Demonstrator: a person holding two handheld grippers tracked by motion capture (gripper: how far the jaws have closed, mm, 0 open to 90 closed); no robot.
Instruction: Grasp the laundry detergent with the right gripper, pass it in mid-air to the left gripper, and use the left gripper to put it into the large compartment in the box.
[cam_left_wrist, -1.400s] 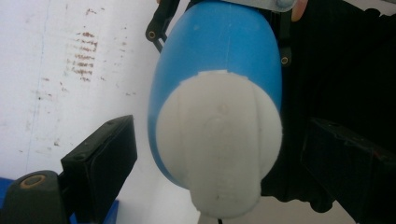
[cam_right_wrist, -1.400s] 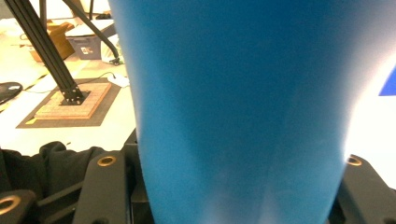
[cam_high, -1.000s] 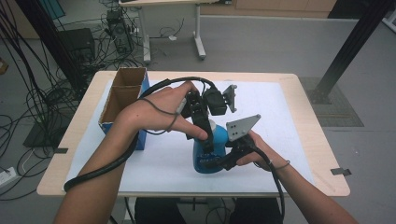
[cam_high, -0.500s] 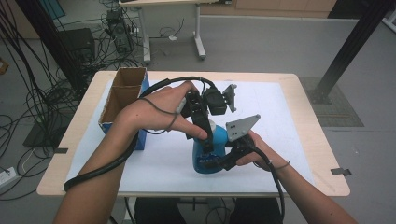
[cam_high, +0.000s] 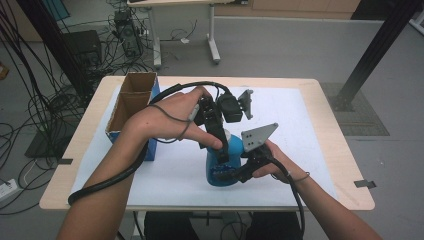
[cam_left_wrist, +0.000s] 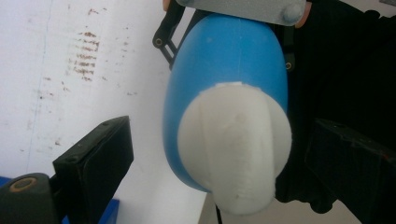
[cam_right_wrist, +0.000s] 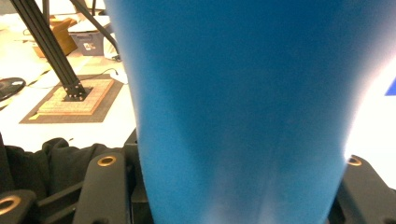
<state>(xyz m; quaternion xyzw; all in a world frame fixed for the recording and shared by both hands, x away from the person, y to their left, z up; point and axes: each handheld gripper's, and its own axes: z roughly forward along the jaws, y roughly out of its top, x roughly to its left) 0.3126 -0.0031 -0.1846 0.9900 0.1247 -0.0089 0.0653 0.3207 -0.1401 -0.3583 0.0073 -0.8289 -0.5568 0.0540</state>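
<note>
A blue bottle with a white cap stands on the white table top. My right gripper comes in from the right and is shut on the bottle's lower body; in the right gripper view the blue bottle sits between both jaws. My left gripper reaches down over the top. In the left gripper view its jaws stand open on either side of the white cap, with a gap showing on both sides. The blue bottle leads away below the cap.
An open cardboard box stands at the table's left edge, with a blue box at its near end. Cables trail over the left forearm and off the table front. A black frame post rises at the right, beyond the table.
</note>
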